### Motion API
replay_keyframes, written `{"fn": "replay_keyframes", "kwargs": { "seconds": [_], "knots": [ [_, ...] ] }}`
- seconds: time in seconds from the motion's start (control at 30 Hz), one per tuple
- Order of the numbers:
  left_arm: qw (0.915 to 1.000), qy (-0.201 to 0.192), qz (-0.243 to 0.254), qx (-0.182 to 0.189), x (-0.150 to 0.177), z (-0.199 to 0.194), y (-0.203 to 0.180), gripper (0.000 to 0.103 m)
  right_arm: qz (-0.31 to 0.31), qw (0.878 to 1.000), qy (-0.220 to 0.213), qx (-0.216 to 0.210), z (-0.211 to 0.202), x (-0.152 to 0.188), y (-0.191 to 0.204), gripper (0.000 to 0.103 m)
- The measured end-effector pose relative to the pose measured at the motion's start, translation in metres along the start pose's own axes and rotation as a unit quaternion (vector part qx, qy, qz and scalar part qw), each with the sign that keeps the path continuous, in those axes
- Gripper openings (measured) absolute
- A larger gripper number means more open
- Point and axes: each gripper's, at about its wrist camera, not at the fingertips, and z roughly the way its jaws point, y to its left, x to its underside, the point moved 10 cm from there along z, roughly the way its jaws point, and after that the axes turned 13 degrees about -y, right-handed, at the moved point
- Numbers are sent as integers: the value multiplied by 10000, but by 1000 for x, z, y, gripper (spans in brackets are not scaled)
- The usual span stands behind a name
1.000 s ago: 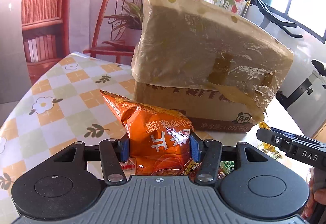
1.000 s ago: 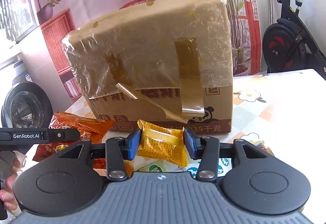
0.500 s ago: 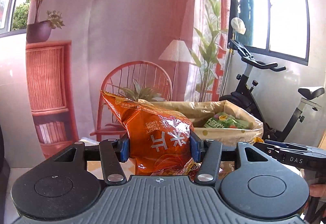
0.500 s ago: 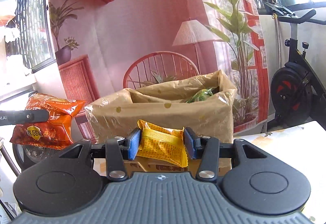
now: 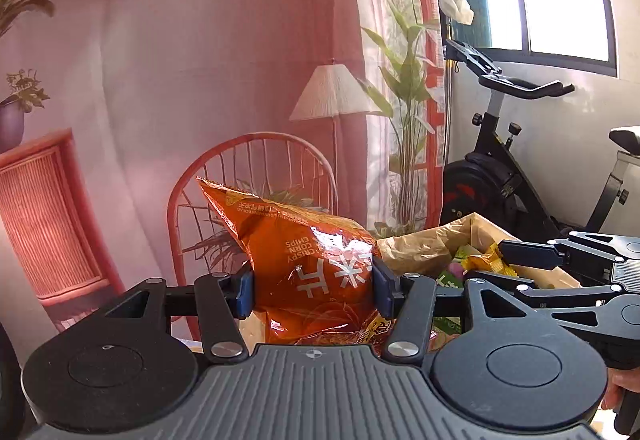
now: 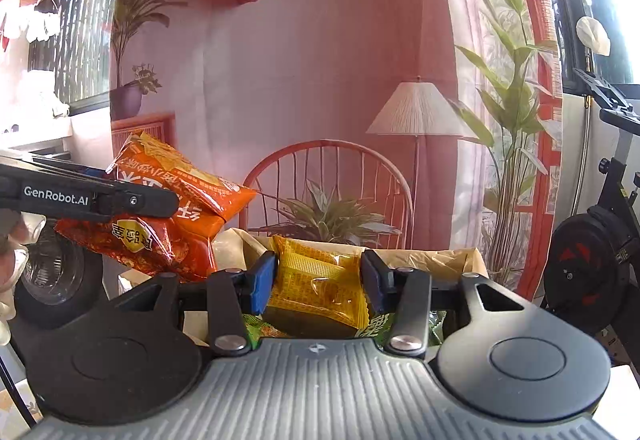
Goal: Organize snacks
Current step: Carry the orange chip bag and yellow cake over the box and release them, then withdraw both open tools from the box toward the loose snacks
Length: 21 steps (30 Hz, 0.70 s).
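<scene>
My left gripper is shut on an orange corn chips bag and holds it up beside the open box lined with brown plastic. My right gripper is shut on a yellow snack packet and holds it over the box's open top. Green snack packs lie inside, below the packet. The orange bag also shows at the left of the right wrist view. The right gripper shows at the right of the left wrist view, over the box.
An exercise bike stands to the right behind the box. A printed backdrop with a red chair, a lamp and plants hangs behind. The table is mostly hidden below both grippers.
Both grippers have risen from table level to the height of the box's open top with their snacks. The right gripper has moved over the opening; the left has come closer beside the box.
</scene>
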Motion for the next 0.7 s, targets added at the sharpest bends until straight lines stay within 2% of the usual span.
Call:
{"fn": "replay_keyframes", "kwargs": {
  "seconds": [0.17,0.23,0.27,0.3,0.33,0.5,0.7],
  "knots": [
    [9993,353,-75,20,22,42,5,59,-39,9996,275,-29,26,25,-1,50],
    [9987,442,-219,85,30,48,7,67,38,9994,353,-45,30,32,-2,56],
    [9988,420,-239,78,32,49,8,73,92,9992,375,-50,31,34,-2,63],
    [9990,386,-231,75,33,48,9,75,112,9992,375,-52,30,35,-2,69],
    [9991,356,-209,71,34,45,10,75,96,9993,363,-61,28,35,-2,70],
    [9989,278,-376,-49,33,30,20,75,150,9993,330,-51,14,30,-4,70],
    [9991,158,-337,-186,30,-1,30,75,266,9992,294,-25,-10,19,-8,71]
  ]
}}
